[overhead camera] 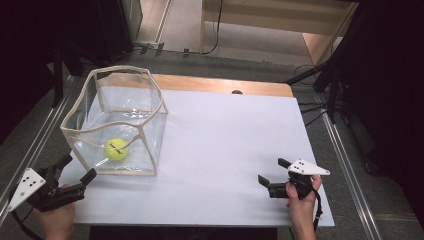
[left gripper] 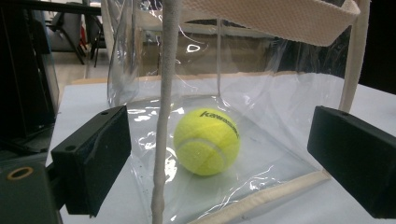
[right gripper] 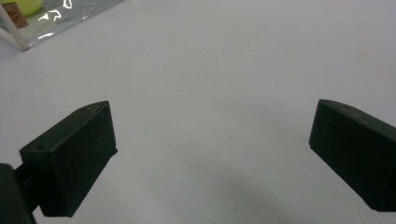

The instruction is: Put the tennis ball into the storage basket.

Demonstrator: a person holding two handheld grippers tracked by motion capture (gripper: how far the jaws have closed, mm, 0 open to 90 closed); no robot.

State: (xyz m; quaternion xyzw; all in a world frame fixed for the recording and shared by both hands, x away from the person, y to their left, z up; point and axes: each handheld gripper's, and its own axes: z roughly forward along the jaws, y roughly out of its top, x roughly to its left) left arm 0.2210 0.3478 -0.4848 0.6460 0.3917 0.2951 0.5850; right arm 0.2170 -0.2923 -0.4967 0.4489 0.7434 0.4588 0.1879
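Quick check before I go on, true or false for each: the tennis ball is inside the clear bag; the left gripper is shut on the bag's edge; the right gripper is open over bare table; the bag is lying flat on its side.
1. The tennis ball is inside the clear bag. True.
2. The left gripper is shut on the bag's edge. False: its jaws stand wide apart, holding nothing.
3. The right gripper is open over bare table. True.
4. The bag lies flat on its side. False: it stands upright, mouth open upward.

Brightly lit from overhead on the white counter, dark beyond it, with glare streaking the clear plastic bin and near claw jaws blurred.
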